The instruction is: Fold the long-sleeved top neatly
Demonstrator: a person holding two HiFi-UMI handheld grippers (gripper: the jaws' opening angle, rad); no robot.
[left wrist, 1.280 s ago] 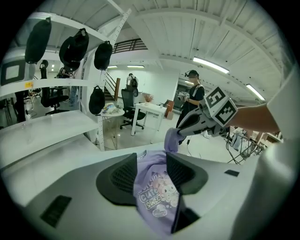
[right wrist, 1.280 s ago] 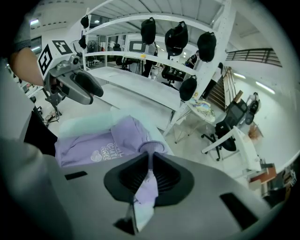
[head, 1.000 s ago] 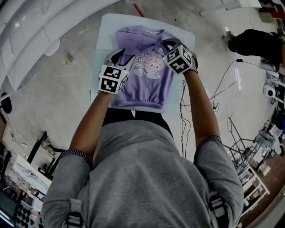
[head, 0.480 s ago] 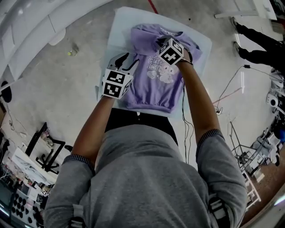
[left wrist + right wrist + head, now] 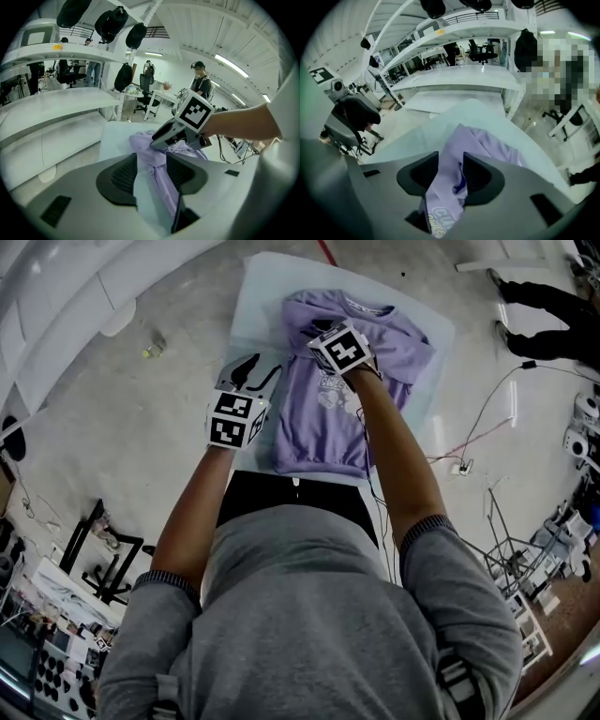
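A purple long-sleeved top (image 5: 323, 427) with a cartoon print lies on a pale table (image 5: 258, 296), its collar at the far end. My right gripper (image 5: 321, 332) is low over the top's upper middle. Its jaws have just been opening and now stand apart, with a fold of purple fabric (image 5: 450, 159) loose between them. My left gripper (image 5: 251, 373) is open at the top's left edge, over bare table. In the left gripper view the top's edge (image 5: 157, 161) runs under the open jaws, and the right gripper (image 5: 180, 129) rests on the fabric beyond.
White curved shelving (image 5: 56, 306) runs along the left. Cables (image 5: 469, 427) trail over the floor to the right of the table. A person's dark legs (image 5: 553, 310) show at the far right. Stands and racks (image 5: 525, 596) crowd the lower right.
The right gripper has moved left and down across the top with fabric in it, and its jaws now stand wider. The left gripper has sunk toward the table beside the top's left edge.
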